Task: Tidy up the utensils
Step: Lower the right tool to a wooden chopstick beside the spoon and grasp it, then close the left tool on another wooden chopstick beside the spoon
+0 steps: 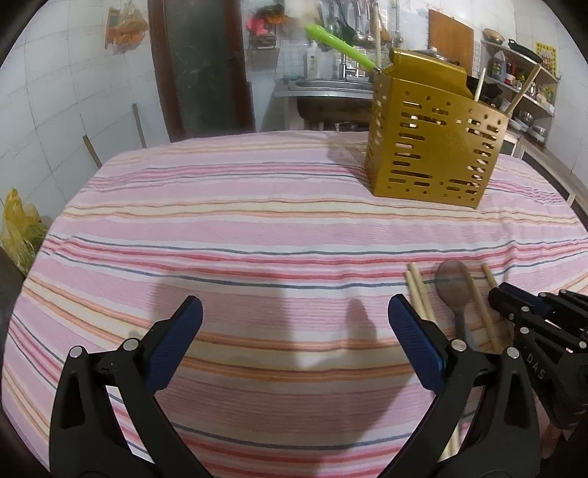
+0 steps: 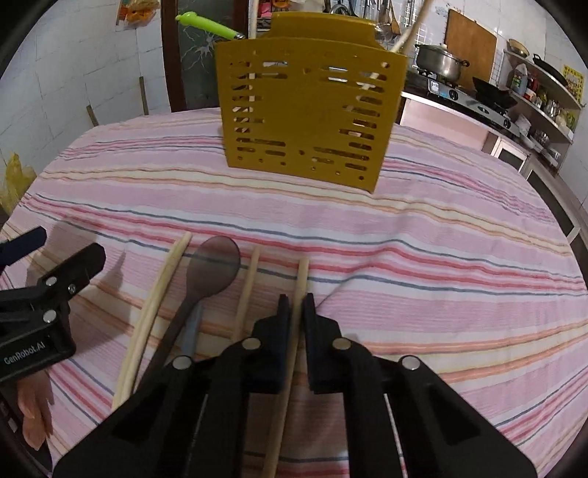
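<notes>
Wooden chopsticks and a dark wooden spoon (image 2: 215,266) lie side by side on the pink striped tablecloth (image 2: 441,257), near the front edge and well apart from the gold perforated plastic utensil caddy (image 2: 308,114) standing upright farther back with a green-handled utensil (image 2: 207,24) leaning out of it. Closed around the rightmost pale wooden chopstick (image 2: 302,274), the right gripper (image 2: 296,299) pinches it between both fingers. Beside the spoon, the left gripper (image 1: 294,312) hangs wide apart over bare cloth, holding nothing.
</notes>
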Demonstrator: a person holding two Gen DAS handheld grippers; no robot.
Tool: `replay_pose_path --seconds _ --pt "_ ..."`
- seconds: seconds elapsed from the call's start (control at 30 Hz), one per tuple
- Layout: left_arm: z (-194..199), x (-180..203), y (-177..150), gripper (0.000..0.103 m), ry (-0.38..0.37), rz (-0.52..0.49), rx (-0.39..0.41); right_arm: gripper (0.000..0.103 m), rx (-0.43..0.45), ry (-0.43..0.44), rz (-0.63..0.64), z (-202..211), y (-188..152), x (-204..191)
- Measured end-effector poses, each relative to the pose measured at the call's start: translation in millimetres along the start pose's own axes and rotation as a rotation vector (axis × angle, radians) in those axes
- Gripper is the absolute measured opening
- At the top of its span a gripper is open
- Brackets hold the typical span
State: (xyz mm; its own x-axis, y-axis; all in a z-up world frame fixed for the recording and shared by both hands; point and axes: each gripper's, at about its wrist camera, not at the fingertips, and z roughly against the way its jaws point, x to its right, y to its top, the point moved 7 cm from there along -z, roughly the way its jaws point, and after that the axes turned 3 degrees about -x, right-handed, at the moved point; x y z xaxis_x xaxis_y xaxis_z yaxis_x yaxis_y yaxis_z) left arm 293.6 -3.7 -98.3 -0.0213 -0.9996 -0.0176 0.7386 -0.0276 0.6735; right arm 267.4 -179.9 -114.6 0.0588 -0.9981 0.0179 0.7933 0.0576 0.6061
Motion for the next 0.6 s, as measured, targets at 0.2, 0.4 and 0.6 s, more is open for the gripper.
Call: replay_pose_path --seconds 0.2,0.4,0.6 --pt "0 25 -8 0.098 -0.062 -0.030 -0.036 0.008 -0.001 0.007 -0.060 2 -3 25" --pt "-11 35 -18 0.098 -0.051 -0.074 -0.095 0.008 0.001 0.015 -0.071 -1 -2 28" --pt "-16 32 -20 0.098 -0.077 -0.044 -0.123 0.008 -0.001 0.020 -0.077 -1 -4 28"
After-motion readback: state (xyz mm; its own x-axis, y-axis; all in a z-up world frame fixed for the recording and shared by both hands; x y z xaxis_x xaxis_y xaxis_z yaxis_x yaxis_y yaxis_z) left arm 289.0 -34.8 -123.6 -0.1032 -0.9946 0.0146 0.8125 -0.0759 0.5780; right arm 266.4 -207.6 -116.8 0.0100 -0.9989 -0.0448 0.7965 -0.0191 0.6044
